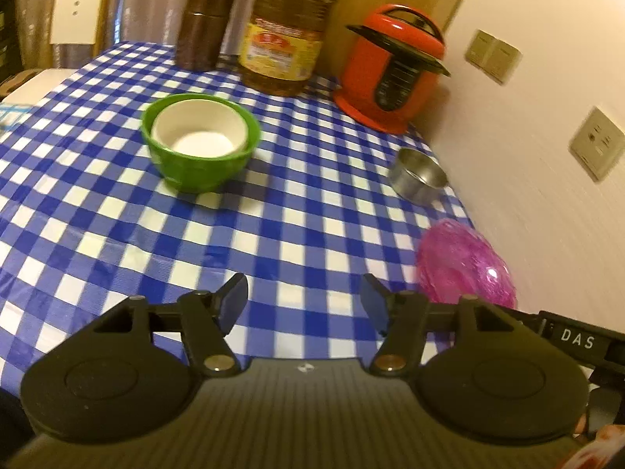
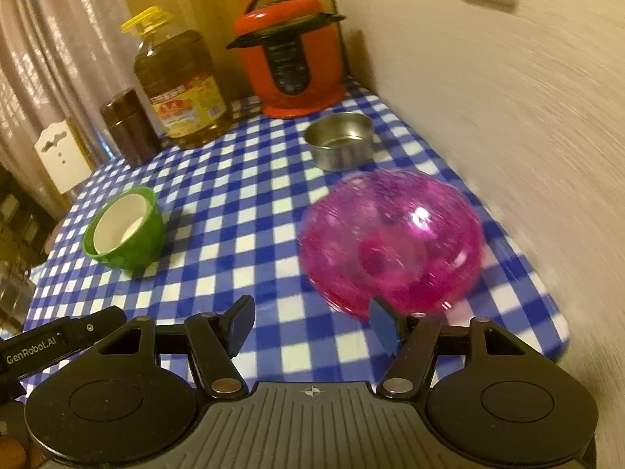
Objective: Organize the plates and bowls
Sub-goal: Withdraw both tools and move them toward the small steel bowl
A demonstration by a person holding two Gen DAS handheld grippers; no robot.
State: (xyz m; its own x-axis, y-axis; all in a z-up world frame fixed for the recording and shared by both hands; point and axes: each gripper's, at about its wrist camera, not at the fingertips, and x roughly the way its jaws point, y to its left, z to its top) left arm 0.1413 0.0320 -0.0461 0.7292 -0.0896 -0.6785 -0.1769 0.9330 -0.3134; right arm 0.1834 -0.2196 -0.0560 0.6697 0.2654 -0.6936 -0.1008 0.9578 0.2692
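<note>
Left wrist view: left gripper (image 1: 304, 304) gaping over bare checkered table (image 1: 117, 211), nothing in it. White bowl (image 1: 201, 133) sits nested in the green bowl (image 1: 195, 172) mid-table. Right gripper (image 2: 312, 328) also spread and empty, pink bowl (image 2: 390, 242) just past its fingertip by the wall-side edge, steel bowl (image 2: 340, 142) toward the far corner near the red cooker (image 2: 291, 54).

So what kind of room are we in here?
Most likely a home kitchen or dining corner: a checked tablecloth covers the table, with a red electric cooker and a big cooking oil bottle standing at the back by the wall.
</note>
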